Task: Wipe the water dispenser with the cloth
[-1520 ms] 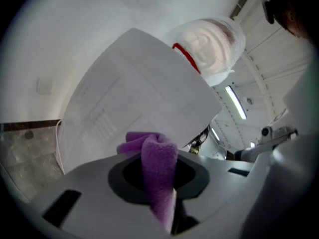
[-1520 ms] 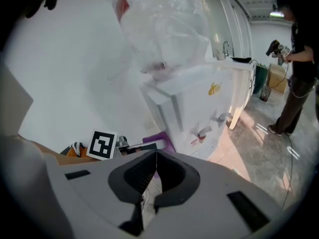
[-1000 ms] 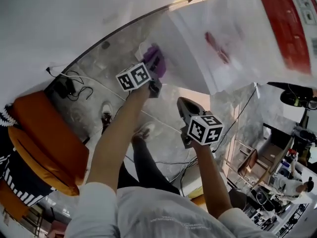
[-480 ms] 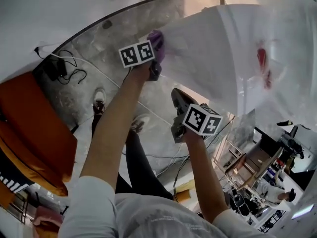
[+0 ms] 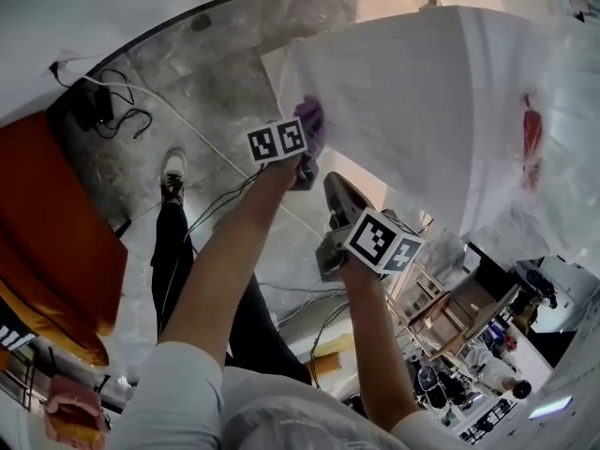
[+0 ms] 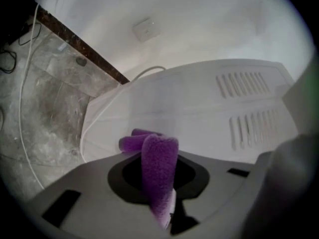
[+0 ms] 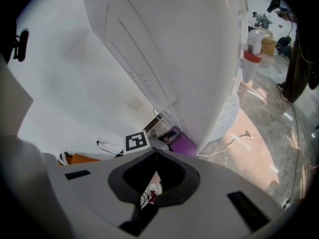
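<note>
Jaws of the right gripper (image 7: 156, 152) together, nothing between, white water dispenser (image 7: 189, 59) ahead, purple cloth (image 7: 181, 143) at its lower edge.

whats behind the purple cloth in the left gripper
The white vented side panel of the water dispenser. The patch directly behind the fuzzy purple cloth, clamped in the left gripper, is covered.

Grey marble floor (image 5: 225, 82) bears a black adaptor (image 5: 92, 109) and the water dispenser (image 5: 403, 111).
</note>
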